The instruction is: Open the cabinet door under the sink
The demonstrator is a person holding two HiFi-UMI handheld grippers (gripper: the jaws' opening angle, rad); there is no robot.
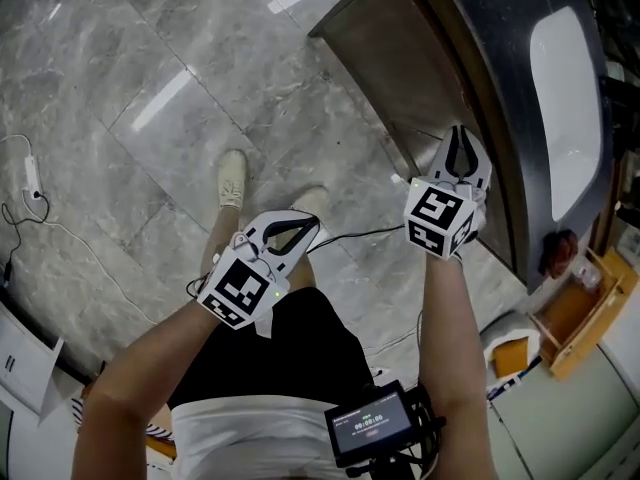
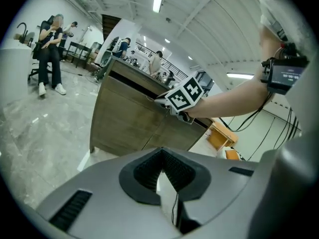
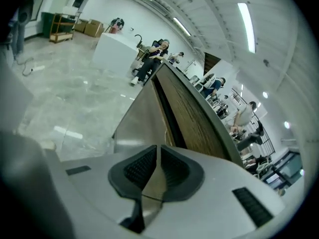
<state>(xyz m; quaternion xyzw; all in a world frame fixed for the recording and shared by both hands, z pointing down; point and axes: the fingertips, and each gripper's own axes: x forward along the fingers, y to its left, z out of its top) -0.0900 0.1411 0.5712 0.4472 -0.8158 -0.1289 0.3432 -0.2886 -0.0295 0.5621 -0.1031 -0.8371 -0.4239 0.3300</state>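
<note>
The sink cabinet (image 1: 395, 63) stands at the upper right of the head view, with a brown wood front under a dark countertop (image 1: 500, 98) and a white basin (image 1: 565, 108). In the left gripper view its wood doors (image 2: 132, 123) lie flush, with a seam between them. My right gripper (image 1: 460, 136) is shut and empty, its tips close to the top of the cabinet front; whether they touch it I cannot tell. It also shows in the left gripper view (image 2: 155, 99) by the dark gap under the countertop. My left gripper (image 1: 308, 224) is shut and empty, hanging over the floor away from the cabinet.
A white power strip with a cable (image 1: 30, 180) lies on the grey marble floor at the left. A wooden rack (image 1: 578, 313) and an orange box (image 1: 510, 356) stand right of the cabinet. The person's shoes (image 1: 232, 176) are below the grippers. People (image 2: 50, 49) stand in the background.
</note>
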